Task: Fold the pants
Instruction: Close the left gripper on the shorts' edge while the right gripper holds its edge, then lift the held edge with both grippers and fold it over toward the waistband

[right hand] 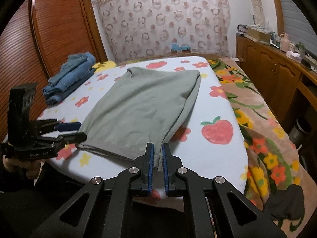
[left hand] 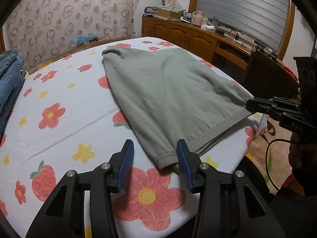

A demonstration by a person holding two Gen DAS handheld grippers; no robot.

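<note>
Claw positions at the near hem of one pair of green pants on the bed.

Your right claw (right hand: 157,154) is pinching the near right hem corner of the pants (right hand: 142,107); your left claw (left hand: 155,154) is spread, straddling the left hem corner without gripping it. Lifting now would likely raise one corner only, skewing the fold. Farther off on the flowered bed (right hand: 218,154): one stack of folded jeans (right hand: 69,77). Count: two claws, one pair of pants.
</note>
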